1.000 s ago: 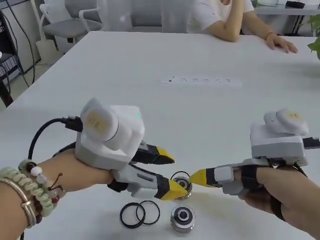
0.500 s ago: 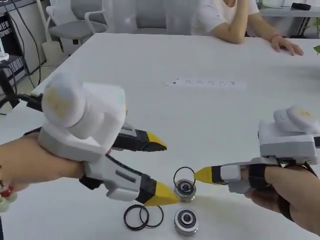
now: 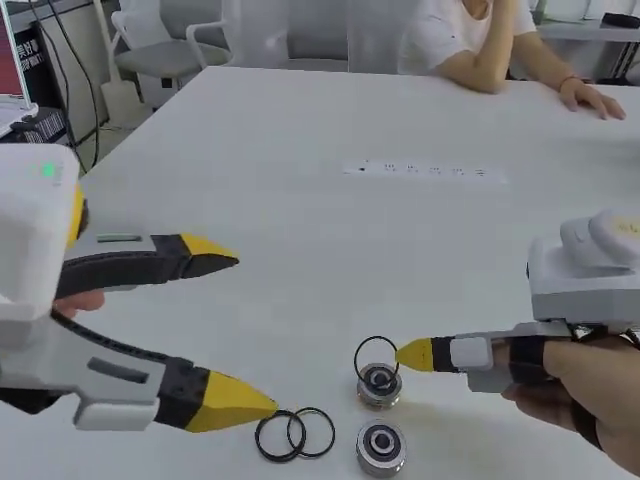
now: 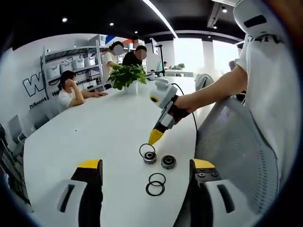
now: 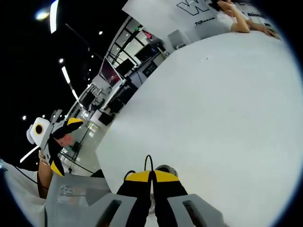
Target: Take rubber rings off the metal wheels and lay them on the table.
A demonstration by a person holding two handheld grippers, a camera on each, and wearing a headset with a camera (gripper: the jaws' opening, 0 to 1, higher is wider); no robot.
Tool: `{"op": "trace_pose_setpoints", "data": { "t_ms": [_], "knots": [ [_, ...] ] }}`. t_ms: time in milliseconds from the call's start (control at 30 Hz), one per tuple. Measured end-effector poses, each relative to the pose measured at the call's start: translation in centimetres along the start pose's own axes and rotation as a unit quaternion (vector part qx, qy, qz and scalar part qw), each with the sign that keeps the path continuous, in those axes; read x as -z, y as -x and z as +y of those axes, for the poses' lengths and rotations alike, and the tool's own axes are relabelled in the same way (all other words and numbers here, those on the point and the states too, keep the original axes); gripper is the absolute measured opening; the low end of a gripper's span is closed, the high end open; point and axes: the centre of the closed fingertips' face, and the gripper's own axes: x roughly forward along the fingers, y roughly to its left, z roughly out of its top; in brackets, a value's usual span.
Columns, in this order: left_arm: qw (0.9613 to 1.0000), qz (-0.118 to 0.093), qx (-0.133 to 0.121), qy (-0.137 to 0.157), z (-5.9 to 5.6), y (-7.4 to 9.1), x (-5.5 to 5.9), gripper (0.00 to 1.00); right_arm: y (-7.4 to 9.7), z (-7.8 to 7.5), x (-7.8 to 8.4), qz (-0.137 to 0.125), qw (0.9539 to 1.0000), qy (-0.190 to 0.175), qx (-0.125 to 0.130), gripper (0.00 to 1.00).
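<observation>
Pinching a black rubber ring point(image 3: 375, 355) between its yellow tips, the right gripper point(image 3: 404, 353) reaches in from the right, low over the white table point(image 3: 330, 240); its jaws lie flat together on the ring's right-hand edge, and its own view shows the thin black loop rising from between the shut tips. The ring stands upright, and its lower edge meets the top of a metal wheel point(image 3: 379, 384) that sits on the table directly beneath; whether the ring is clear of that wheel or caught on it, I cannot tell. A second wheel point(image 3: 381, 446) lies just beside the first, nearer the person, flat on its side with its dark hub upward; it touches neither gripper. To the left of this wheel a pair of loose rings point(image 3: 294, 434) lies flat on the table, one overlapping the other.

The left gripper point(image 3: 257, 331) hangs in the near-left foreground, raised off the table, with its jaws spread wide and nothing between them; its lower yellow tip is near the loose rings but apart from them. In the left gripper view the two wheels, the upright ring and the pair of flat rings appear between its open jaws, well ahead, with the right gripper's tip coming down onto the ring from above.

Farther across the table a socket strip point(image 3: 425, 170) is set flush in the surface; at the far edge a person point(image 3: 470, 40) sits with an arm resting on the tabletop; a green plant point(image 4: 125, 74) stands on the far end in the left gripper view.
</observation>
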Motion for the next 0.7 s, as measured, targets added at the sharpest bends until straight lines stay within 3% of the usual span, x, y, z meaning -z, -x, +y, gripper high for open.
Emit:
{"op": "trace_pose_setpoints", "data": {
  "t_ms": [233,367,400,533,700],
  "knots": [
    [0.9991,0.004,-0.035,0.023,0.3,1.8,1.6,0.75,0.2,0.3,-0.2,0.003,0.9997,0.025,0.003,0.00],
    [0.9966,-0.014,-0.056,0.059,0.3,1.9,2.5,0.76,0.5,0.6,-0.7,-0.003,0.9992,0.040,0.006,0.00],
    [0.9951,-0.016,-0.059,0.078,0.1,1.7,3.1,0.76,0.6,0.7,-0.8,-0.005,0.9991,0.042,0.006,0.00],
    [0.9935,-0.009,-0.053,0.100,-1.2,1.1,4.9,0.78,0.9,1.0,-1.3,-0.013,0.9986,0.051,0.002,0.00],
    [0.9915,-0.001,-0.053,0.119,-1.9,0.9,6.0,0.79,1.2,1.4,-1.7,-0.022,0.9982,0.055,-0.003,0.00]
  ]
}}
